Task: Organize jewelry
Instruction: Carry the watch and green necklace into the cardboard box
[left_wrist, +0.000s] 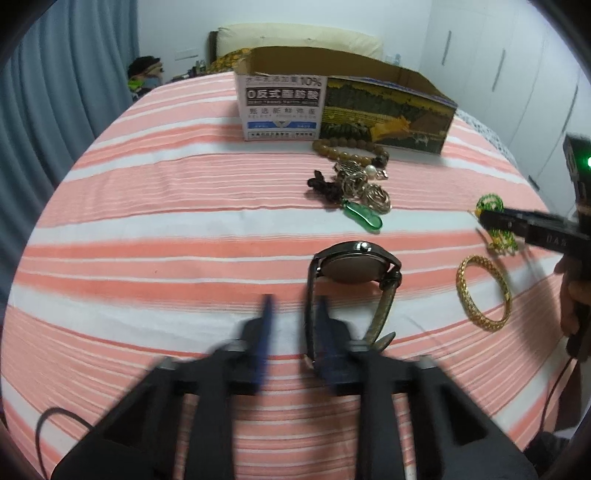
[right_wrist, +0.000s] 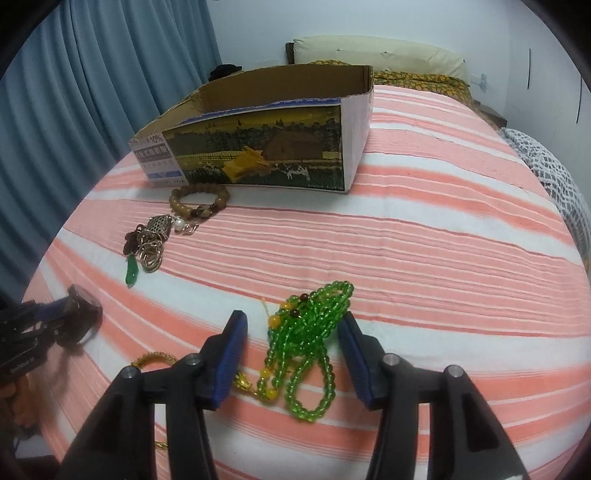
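Note:
A dark wristwatch (left_wrist: 356, 269) lies on the striped bed, its strap running back beside the right finger of my left gripper (left_wrist: 295, 314), which is open with motion blur. My right gripper (right_wrist: 291, 332) is open around a heap of green beads (right_wrist: 310, 332), one finger on each side, not closed on it. A gold bangle (left_wrist: 484, 291) lies right of the watch. A brown bead bracelet (right_wrist: 199, 201), a cluster of charms and rings (right_wrist: 151, 240) and a green pendant (right_wrist: 131, 275) lie in front of the open cardboard box (right_wrist: 258, 155).
The bed has a pink and white striped cover (right_wrist: 406, 240). Blue curtains (right_wrist: 92, 92) hang at the left. Pillows (right_wrist: 376, 55) lie behind the box. A knitted blanket (right_wrist: 554, 177) is at the right edge. White wardrobes (left_wrist: 517, 74) stand beyond.

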